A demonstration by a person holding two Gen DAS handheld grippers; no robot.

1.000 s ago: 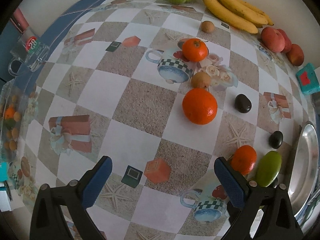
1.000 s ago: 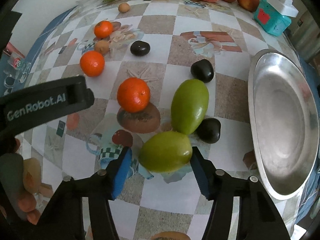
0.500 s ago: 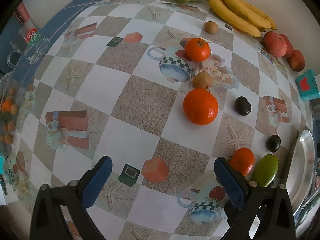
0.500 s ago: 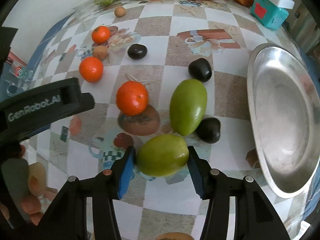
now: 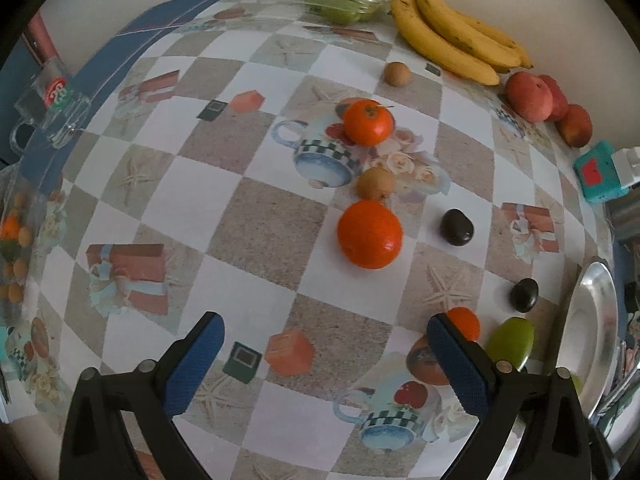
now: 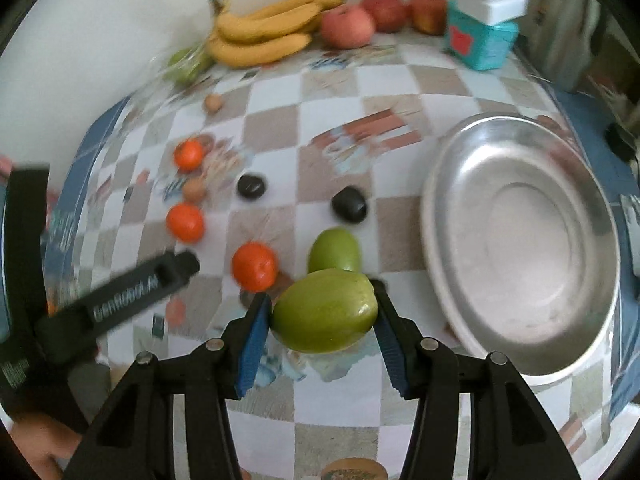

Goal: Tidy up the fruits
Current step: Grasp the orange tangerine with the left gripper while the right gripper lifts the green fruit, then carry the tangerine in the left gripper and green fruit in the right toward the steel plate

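Observation:
My right gripper is shut on a green mango and holds it lifted above the table, left of the steel plate. A second green mango lies just behind it; it also shows in the left wrist view. My left gripper is open and empty above the checkered cloth. Ahead of it lie an orange, a tangerine, another tangerine by its right finger, and two dark avocados.
Bananas, red apples and a teal box line the far edge by the wall. A bag of green fruit sits at the back. A glass mug stands at the left. Small brown fruits lie mid-table.
My right gripper closed on the green mango and lifted it up off the table, turning toward the plate. My left gripper drew back slightly and stayed open.

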